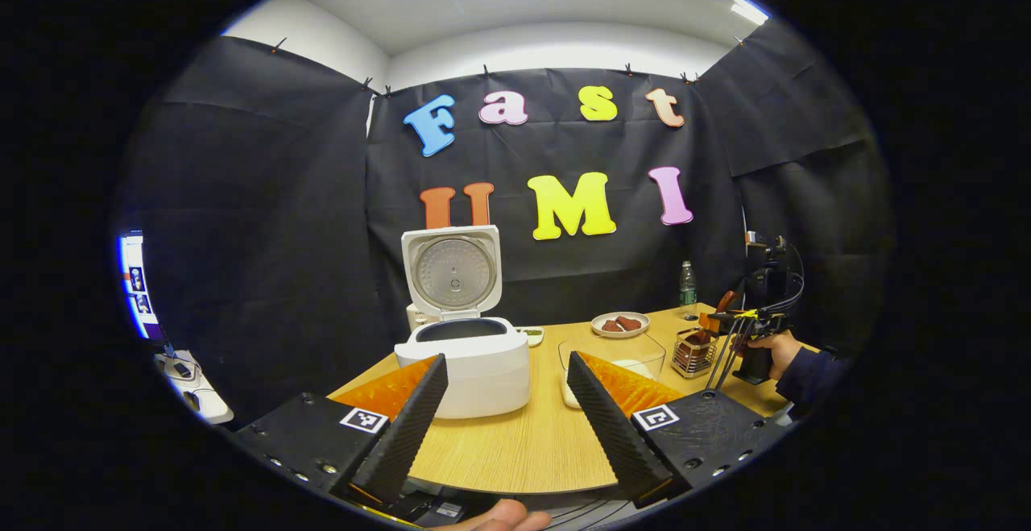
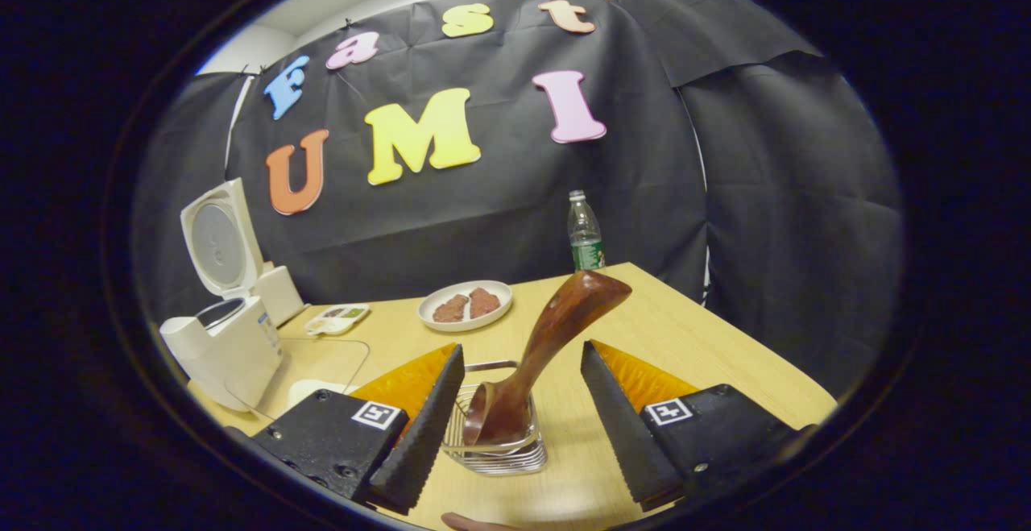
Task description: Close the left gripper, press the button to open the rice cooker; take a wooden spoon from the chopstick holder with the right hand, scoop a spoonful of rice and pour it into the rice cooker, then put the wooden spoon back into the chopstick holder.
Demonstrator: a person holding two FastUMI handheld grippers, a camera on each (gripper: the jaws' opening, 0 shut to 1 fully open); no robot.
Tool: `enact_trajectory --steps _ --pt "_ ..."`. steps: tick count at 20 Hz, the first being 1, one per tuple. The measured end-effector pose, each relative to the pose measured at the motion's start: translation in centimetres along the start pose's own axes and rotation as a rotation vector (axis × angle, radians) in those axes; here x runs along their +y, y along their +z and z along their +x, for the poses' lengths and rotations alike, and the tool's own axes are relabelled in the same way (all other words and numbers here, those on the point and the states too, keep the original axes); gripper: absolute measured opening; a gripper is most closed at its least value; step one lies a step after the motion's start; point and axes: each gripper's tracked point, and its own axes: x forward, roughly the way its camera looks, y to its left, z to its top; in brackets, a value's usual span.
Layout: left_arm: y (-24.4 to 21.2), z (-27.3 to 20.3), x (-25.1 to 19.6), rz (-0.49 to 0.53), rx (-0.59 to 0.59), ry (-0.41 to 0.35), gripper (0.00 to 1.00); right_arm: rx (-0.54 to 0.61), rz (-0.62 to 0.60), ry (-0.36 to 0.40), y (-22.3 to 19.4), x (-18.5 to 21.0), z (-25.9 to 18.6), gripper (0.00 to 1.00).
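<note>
- The white rice cooker [image 1: 467, 366] is seen on the pale wooden table [image 1: 532, 442], its round-lined lid [image 1: 451, 271] standing upright; the button step is judged done.
- The left gripper [image 1: 503, 414] is held spread, nothing between its fingers, near the cooker's front.
- The right gripper [image 2: 515, 418] is spread around the wire chopstick holder [image 2: 495, 454]; the brown wooden spoon [image 2: 540, 354] stands tilted in it, bowl down, untouched.
- The clear glass rice bowl [image 1: 624, 358] sits between cooker and holder.
- Taking the spoon is in hand; next, the fingers would need closing on the handle, then a lift straight up.
</note>
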Motion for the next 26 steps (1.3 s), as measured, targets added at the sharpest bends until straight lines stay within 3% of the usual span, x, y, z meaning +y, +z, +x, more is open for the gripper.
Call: enact_trajectory --steps 1,2,3,4,5,6,7,8,9,18,23,26 --pt "-0.2 0.0 0.2 -0.004 0.004 0.001 0.95 -0.01 0.031 0.023 0.3 0.7 0.5 0.94" --pt "-0.3 0.0 0.3 -0.01 0.01 0.003 0.95 0.01 0.041 0.047 0.1 1.3 0.9 0.8" --pt "-0.5 -0.2 0.4 -0.022 0.018 0.006 0.95 0.03 0.043 0.053 -0.5 1.5 1.2 0.85" --pt "-0.4 -0.5 0.4 -0.034 0.016 0.005 0.95 0.035 0.053 0.063 -0.8 1.7 1.3 0.7" --pt "-0.1 -0.9 0.2 -0.039 0.009 -0.008 0.95 0.038 0.055 0.061 -0.9 1.8 1.4 0.65" --pt "-0.1 -1.1 0.1 -0.04 0.003 -0.013 0.95 0.023 0.056 0.035 -0.6 1.2 1.4 0.51" --pt "0.0 -1.1 0.2 -0.035 -0.002 -0.014 0.95 -0.004 0.067 0.035 0.2 1.0 1.2 0.46" --pt "0.0 -1.2 0.3 -0.028 -0.008 -0.015 0.95 -0.018 0.067 0.03 0.4 1.4 0.9 0.27" --pt "0.1 -1.3 0.4 -0.023 -0.014 -0.014 0.95 -0.034 0.049 0.023 1.0 1.5 0.9 0.19" --pt "-1.1 -1.6 2.2 -0.043 0.012 0.004 0.95 -0.174 -0.04 0.035 8.2 5.9 -3.3 0.14" --pt "-1.3 -1.6 3.3 -0.049 0.016 0.016 0.95 -0.24 -0.082 0.097 11.2 11.1 -5.5 0.16" --pt "-1.1 -1.9 3.8 -0.045 0.009 0.025 0.95 -0.229 -0.107 0.146 10.9 14.4 -5.1 0.11"
